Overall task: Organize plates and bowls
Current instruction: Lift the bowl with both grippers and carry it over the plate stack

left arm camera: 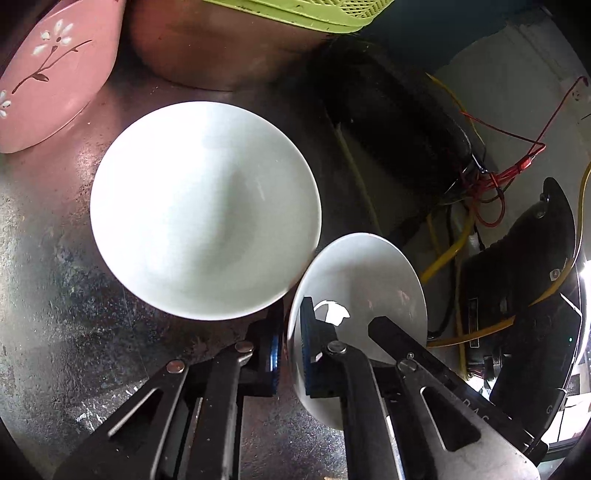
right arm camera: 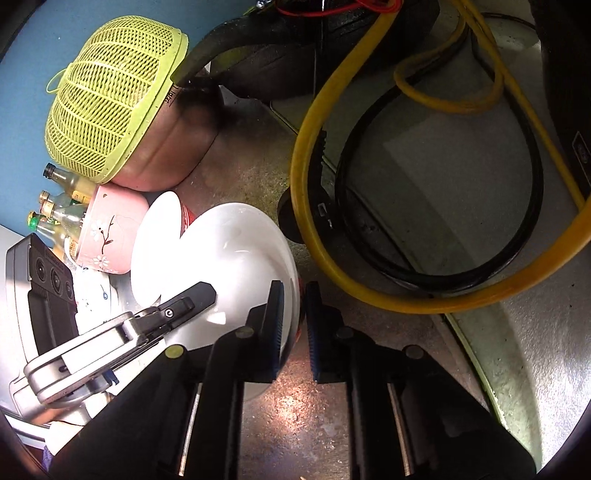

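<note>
- Your left gripper (left arm camera: 291, 354) comes in from the near edge of the metal counter (left arm camera: 55, 295), its fingers clamped on the rim of the small white bowl (left arm camera: 364, 280): one blue pad sits outside the wall, the other inside.
- That small bowl is tilted, mouth turned toward the camera, at the right edge of the counter (its rim just touches, or nearly touches, the larger bowl beside it; you cannot tell which from here).
- The large white bowl (left arm camera: 205, 214) stands upright on the counter, left of the held one, near the middle of the surface.
- A pink bowl with white flowers (left arm camera: 48, 77) leans at the far left corner, and a green mesh basket (left arm camera: 306, 13) sits over a steel pot (left arm camera: 221, 51) along the far edge.
- Your right gripper (right arm camera: 294, 328) points forward from the near edge, its two fingers close together across the rim of a white bowl (right arm camera: 236, 254), one pad inside and the other outside the wall; whether the pads truly press the wall is not clear.
- In the right wrist view, the other gripper's metal finger (right arm camera: 184, 306) reaches into that same bowl from the left.
- Beyond the counter's right edge lie a yellow hose (right arm camera: 314, 206) and a black cable (right arm camera: 443, 273) in loops.
- Glass bottles (right arm camera: 62, 210) stand at the far left by the blue wall.
</note>
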The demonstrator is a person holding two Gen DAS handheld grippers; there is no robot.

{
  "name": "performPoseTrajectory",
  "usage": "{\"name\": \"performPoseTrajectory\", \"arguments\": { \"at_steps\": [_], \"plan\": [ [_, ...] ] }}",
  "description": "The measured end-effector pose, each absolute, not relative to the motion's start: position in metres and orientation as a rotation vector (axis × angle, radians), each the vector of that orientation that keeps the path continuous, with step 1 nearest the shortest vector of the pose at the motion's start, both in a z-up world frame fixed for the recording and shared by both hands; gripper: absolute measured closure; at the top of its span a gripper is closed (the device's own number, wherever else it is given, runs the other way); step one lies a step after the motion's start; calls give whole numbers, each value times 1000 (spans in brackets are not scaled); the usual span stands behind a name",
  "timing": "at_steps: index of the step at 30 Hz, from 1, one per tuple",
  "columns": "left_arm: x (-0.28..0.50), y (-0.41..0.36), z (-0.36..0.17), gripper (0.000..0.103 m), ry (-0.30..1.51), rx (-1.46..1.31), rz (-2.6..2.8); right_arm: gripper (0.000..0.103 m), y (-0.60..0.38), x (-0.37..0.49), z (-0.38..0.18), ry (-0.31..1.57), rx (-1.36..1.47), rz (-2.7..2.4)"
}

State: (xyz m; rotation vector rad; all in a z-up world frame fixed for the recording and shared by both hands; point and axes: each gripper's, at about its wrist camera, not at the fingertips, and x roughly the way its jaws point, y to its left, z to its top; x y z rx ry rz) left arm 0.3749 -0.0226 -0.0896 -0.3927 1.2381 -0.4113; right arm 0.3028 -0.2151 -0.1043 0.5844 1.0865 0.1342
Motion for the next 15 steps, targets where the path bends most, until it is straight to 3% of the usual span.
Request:
{"name": "performPoseTrajectory", "arguments": {
  "at_steps": [15],
  "plan": [
    [331,-13,-62,97,1206,-333,-418,90,-206,272,-83,1074,547,169]
  ]
}}
